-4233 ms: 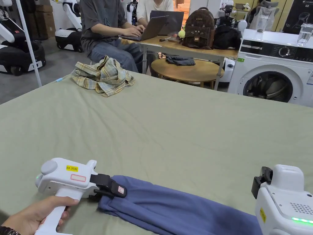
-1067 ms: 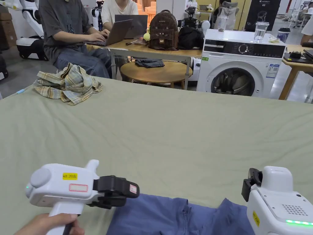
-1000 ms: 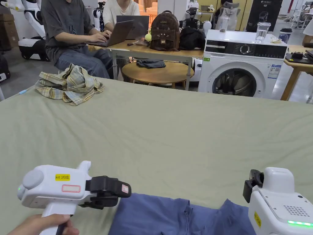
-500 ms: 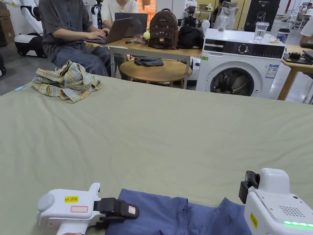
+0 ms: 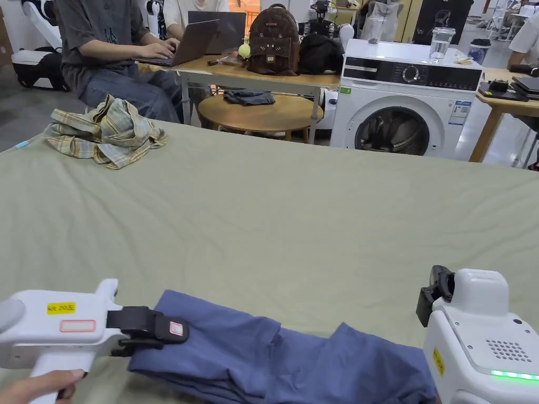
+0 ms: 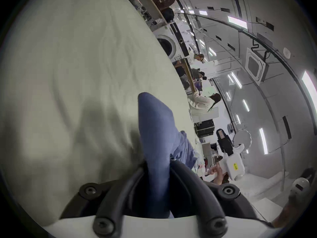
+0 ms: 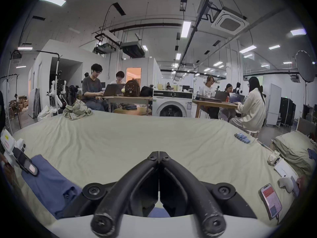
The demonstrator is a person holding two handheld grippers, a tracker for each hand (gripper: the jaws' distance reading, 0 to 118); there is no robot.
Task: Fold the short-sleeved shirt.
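Left tongs [image 6: 158,169] clamp the blue shirt [image 5: 273,357], its near edge cut off; right tongs [image 7: 159,157] are together on nothing, their tips hidden in head view

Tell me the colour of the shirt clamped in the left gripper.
Blue shirt, plain; clearest in the head view.

The blue shirt [image 5: 273,363] runs off the head view's bottom edge, its near part unseen. The right gripper [image 5: 427,300] hides its own jaws behind its white body there. The left hand [image 5: 31,386] is cut off too.
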